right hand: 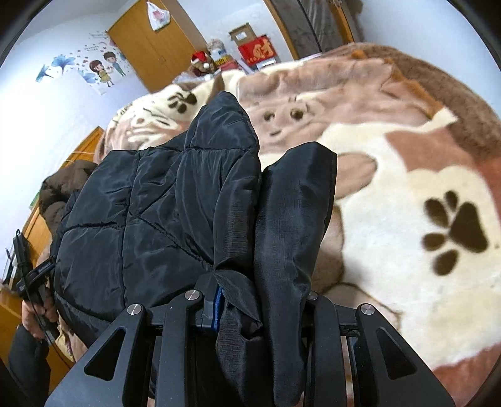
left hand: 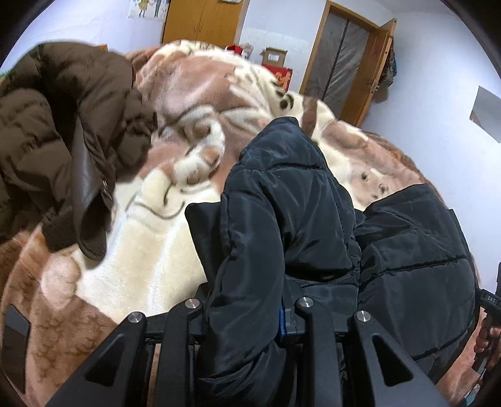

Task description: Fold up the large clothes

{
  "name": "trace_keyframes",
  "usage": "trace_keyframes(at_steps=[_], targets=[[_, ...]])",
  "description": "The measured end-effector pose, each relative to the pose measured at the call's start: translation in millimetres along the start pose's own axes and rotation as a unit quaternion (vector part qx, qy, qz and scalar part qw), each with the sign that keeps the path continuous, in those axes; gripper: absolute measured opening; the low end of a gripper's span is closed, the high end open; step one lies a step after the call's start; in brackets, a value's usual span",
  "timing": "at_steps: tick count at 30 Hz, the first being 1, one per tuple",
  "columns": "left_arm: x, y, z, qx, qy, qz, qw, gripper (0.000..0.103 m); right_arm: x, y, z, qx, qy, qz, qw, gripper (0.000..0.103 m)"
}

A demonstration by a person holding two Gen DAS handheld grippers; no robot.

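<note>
A black quilted puffer jacket [left hand: 313, 219] lies bunched on the bed, held up between both grippers. My left gripper [left hand: 247, 316] is shut on a thick fold of its edge, which hides the fingertips. The jacket also fills the right wrist view [right hand: 162, 203]. My right gripper [right hand: 253, 300] is shut on another fold of its smooth black fabric, with a blue finger pad [right hand: 216, 310] showing beside the cloth.
A plush brown-and-cream blanket [left hand: 150, 260] with paw prints [right hand: 454, 231] covers the bed. A brown puffer coat [left hand: 62, 141] is heaped at the far left. Wooden wardrobe [left hand: 203, 22], door [left hand: 341, 62] and boxes [right hand: 256, 50] stand by the far wall.
</note>
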State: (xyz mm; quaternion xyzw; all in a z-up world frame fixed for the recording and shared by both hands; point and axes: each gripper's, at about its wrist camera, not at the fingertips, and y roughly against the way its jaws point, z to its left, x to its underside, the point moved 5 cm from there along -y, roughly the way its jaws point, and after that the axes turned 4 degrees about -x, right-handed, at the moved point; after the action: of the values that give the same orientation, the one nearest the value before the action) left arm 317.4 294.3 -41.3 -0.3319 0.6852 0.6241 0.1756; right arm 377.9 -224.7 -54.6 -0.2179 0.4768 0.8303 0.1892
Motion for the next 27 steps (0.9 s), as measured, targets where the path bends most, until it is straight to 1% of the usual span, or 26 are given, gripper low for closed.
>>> trace_keyframes(at_steps=[4, 7, 8, 11, 12, 13, 14, 16, 18, 21, 24, 26, 27], targets=[[26, -45, 13, -0.006, 0.012, 0.032, 0.9994, 0.028, 15, -33, -15, 0.017, -0.005, 0.029, 0.999, 0.029], [38, -62, 25, 0.002, 0.039, 0.038, 0.9985, 0.031, 22, -42, -23, 0.021, -0.005, 0.039, 0.999, 0.031], [40, -65, 26, 0.002, 0.039, 0.039, 0.9985, 0.032, 24, -43, -24, 0.022, -0.002, 0.041, 0.999, 0.033], [44, -73, 23, -0.008, 0.029, 0.041, 0.9987, 0.038, 26, -48, -28, 0.021, -0.005, 0.047, 0.999, 0.040], [44, -76, 23, -0.011, 0.030, 0.043, 0.9985, 0.042, 27, -49, -30, 0.020, -0.010, 0.047, 0.999, 0.042], [42, -78, 27, -0.013, 0.035, 0.046, 0.9983, 0.049, 27, -50, -31, 0.019, -0.014, 0.048, 0.999, 0.045], [42, -79, 30, -0.018, 0.041, 0.047, 0.9979, 0.052, 29, -49, -33, 0.017, -0.022, 0.047, 0.998, 0.047], [42, -79, 34, -0.032, 0.050, 0.051, 0.9969, 0.064, 30, -46, -37, 0.017, -0.032, 0.049, 0.998, 0.052], [41, -74, 36, -0.044, 0.051, 0.053, 0.9963, 0.066, 29, -43, -39, 0.017, -0.041, 0.051, 0.998, 0.055], [36, -59, 37, -0.058, 0.049, 0.044, 0.9962, 0.066, 26, -27, -38, 0.027, -0.044, 0.053, 0.997, 0.055], [23, -36, 40, -0.071, 0.049, 0.006, 0.9962, 0.066, 23, -10, -36, 0.040, -0.034, 0.043, 0.998, 0.056], [14, -25, 41, -0.076, 0.054, -0.014, 0.9955, 0.066, 20, 4, -32, 0.062, -0.018, 0.024, 0.998, 0.056], [9, -22, 40, -0.073, 0.056, -0.020, 0.9956, 0.066, 16, 14, -29, 0.093, 0.002, 0.003, 0.996, 0.056]])
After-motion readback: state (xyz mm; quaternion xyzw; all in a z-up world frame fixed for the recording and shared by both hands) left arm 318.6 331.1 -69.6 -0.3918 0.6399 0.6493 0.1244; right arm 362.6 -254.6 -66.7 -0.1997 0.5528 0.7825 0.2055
